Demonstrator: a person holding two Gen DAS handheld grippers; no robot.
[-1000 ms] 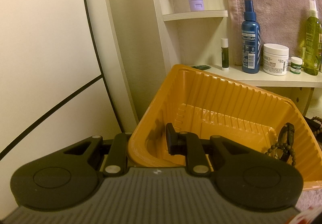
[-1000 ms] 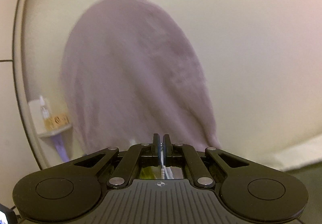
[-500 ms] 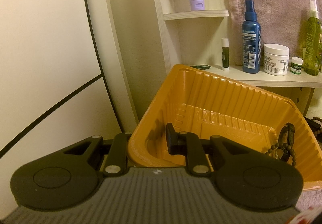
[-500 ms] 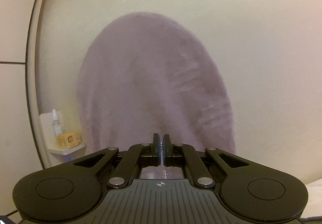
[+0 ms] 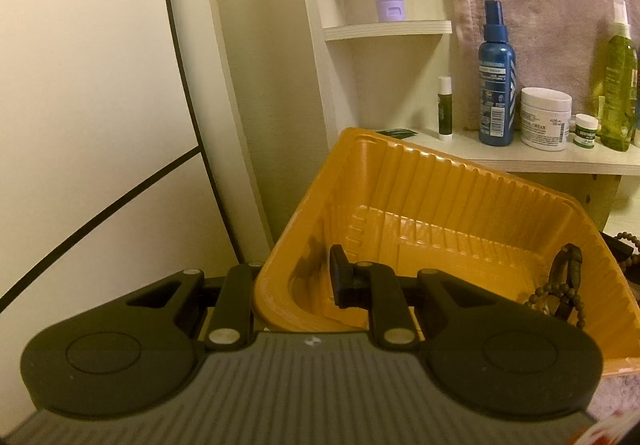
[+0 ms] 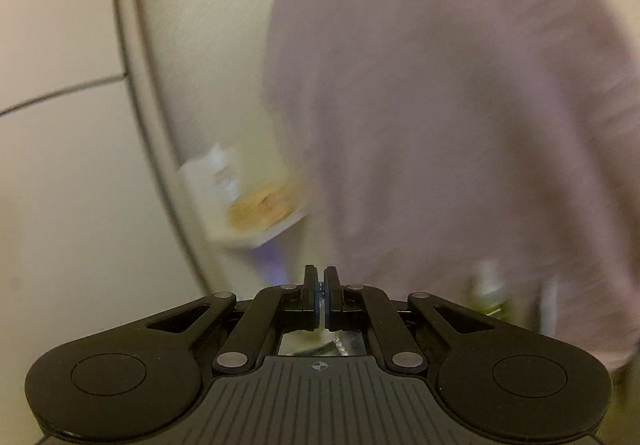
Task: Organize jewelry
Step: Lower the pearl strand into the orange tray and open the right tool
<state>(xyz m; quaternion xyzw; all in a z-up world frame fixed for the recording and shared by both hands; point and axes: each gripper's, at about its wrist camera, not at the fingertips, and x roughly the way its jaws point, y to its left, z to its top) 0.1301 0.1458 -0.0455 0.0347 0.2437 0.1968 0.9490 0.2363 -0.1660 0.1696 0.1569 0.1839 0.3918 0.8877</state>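
Your left wrist camera looks slightly downward, close over the orange tray [image 5: 420, 205], toward the shelf [image 5: 520, 161] and pink towel [image 5: 540, 5]. Your right wrist camera faces nearly level at that towel [image 6: 460, 105], blurred, sharing the green bottle [image 6: 488, 297].

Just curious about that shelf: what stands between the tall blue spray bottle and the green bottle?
In the left wrist view, a white cream jar and a small green-labelled pot stand between the blue spray bottle and the green bottle.

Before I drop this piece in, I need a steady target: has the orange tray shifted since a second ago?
No. The orange tray sits in the same spot below the shelf, its far corner by the lip balm.
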